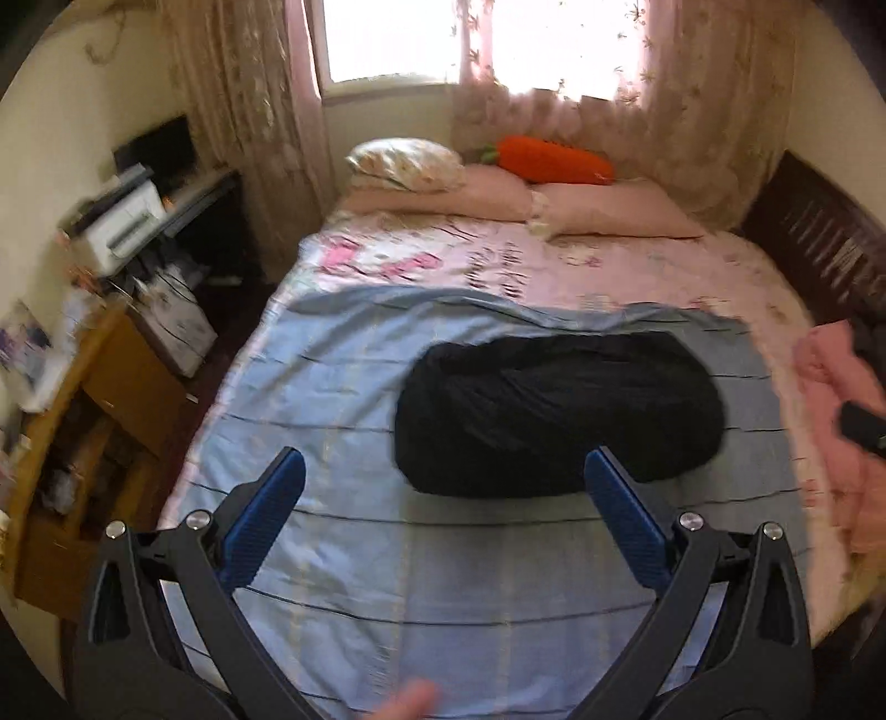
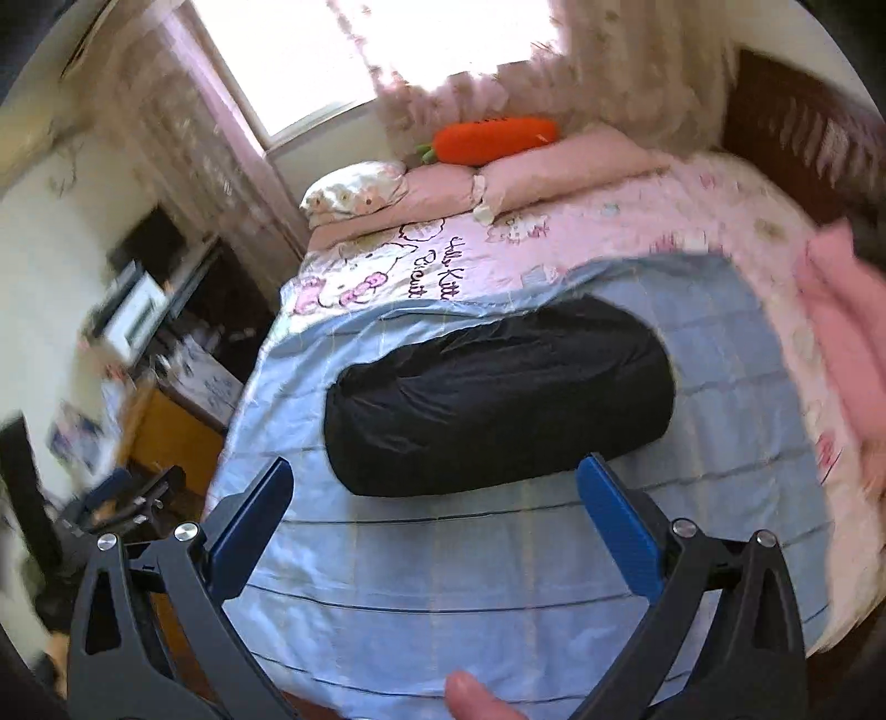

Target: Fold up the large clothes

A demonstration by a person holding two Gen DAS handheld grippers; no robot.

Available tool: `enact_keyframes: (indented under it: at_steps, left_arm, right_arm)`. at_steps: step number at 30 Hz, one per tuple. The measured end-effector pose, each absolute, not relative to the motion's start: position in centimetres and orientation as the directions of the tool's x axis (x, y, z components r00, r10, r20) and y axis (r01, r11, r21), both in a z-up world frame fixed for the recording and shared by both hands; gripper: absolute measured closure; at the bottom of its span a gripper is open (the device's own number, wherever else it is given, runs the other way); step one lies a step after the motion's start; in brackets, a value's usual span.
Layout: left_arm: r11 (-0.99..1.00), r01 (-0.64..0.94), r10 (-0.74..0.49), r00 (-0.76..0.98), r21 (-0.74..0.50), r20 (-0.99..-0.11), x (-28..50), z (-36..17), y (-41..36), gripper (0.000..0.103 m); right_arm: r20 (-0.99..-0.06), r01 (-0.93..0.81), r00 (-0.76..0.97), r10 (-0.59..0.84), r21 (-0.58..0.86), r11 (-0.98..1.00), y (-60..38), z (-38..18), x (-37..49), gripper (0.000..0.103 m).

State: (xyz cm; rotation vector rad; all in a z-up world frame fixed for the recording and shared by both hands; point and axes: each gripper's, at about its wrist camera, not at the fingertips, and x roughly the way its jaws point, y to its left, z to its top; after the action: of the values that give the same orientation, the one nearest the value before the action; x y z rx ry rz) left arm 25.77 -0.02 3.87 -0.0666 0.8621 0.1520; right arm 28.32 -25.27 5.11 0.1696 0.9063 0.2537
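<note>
A black garment (image 1: 559, 412), folded into a compact oblong bundle, lies on a light blue striped sheet (image 1: 332, 399) spread over the near half of the bed. In the right wrist view the same bundle (image 2: 498, 399) sits in the middle of the blue sheet (image 2: 443, 581), with its long side running across the bed.

The left gripper (image 1: 443, 471) hovers above the sheet near the bundle, its 2 blue-padded fingers (image 1: 266, 520) spread wide and holding nothing; the right-hand pad overlaps the bundle's near edge in the picture, though contact cannot be told. The right gripper (image 2: 434, 479) also has its fingers (image 2: 620, 526) spread wide apart and empty, just in front of the bundle. A fingertip (image 2: 476, 698) of the person shows at the bottom edge.

Beyond the blue sheet, a pink cartoon-print bedcover (image 1: 498, 260) reaches to 2 pink pillows (image 1: 609, 210), a floral pillow (image 1: 407, 163) and an orange carrot plush (image 1: 554, 160) under the curtained window (image 1: 387, 39). Pink clothing (image 1: 841, 399) lies heaped at the bed's right edge. A white printer (image 1: 124, 221) sits on a cluttered desk to the left.
</note>
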Motion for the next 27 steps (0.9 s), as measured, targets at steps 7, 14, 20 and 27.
enact_keyframes:
  at_steps: [7,14,20,27]
  left_arm:
    - [0.989,-0.150,0.106,0.632,0.013,-0.768,25.9,3.9,-0.9,0.002]
    - [0.991,-0.134,0.097,0.620,0.018,-0.779,27.2,3.5,-1.7,0.002]
    - [0.994,-0.107,0.088,0.612,0.028,-0.786,28.2,2.9,-3.0,0.002]
    - [0.995,-0.098,0.083,0.615,0.029,-0.784,29.1,2.9,-3.6,0.002]
  right_arm:
    - [-0.785,-0.201,0.583,0.212,0.113,0.973,-23.3,3.7,28.5,0.001]
    - [-0.804,-0.172,0.563,0.190,0.111,0.979,-24.3,2.7,29.3,0.001]
    - [-0.809,-0.134,0.565,0.163,0.105,0.985,-25.6,2.4,30.2,0.001]
    - [-0.811,-0.099,0.569,0.137,0.098,0.990,-26.6,2.1,31.0,0.001]
